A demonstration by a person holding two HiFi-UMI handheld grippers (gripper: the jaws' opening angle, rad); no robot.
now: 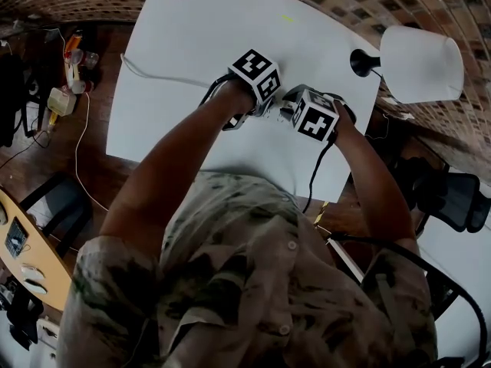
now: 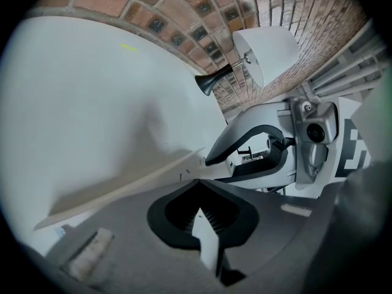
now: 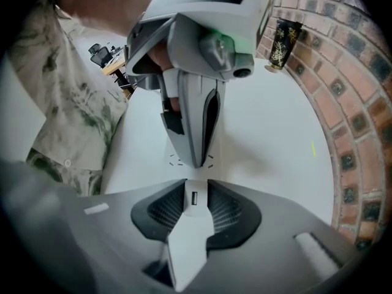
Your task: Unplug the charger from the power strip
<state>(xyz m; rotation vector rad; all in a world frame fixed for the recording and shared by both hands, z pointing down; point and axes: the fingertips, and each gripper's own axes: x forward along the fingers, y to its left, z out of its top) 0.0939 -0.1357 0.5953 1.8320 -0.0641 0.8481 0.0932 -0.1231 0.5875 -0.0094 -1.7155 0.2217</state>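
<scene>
On the white table (image 1: 215, 29) my two grippers meet tip to tip. The left gripper (image 1: 265, 112) is shut on the end of a long white power strip (image 2: 122, 192), whose white cable (image 1: 153, 77) trails off to the left. The right gripper (image 3: 191, 185) is shut on a small white charger (image 3: 193, 210) with a USB port on top, sitting right at the strip's surface (image 3: 174, 170). The opposite gripper's jaws hide the charger's pins, so I cannot tell whether they are in the socket. In the left gripper view the right gripper (image 2: 245, 164) faces me from close by.
A white-shaded lamp (image 1: 420, 64) on a black base stands at the table's right edge. A dark patterned cup (image 3: 283, 41) sits at the far edge by the brick wall. A black cable (image 1: 316, 175) hangs over the near edge. Chairs and clutter surround the table.
</scene>
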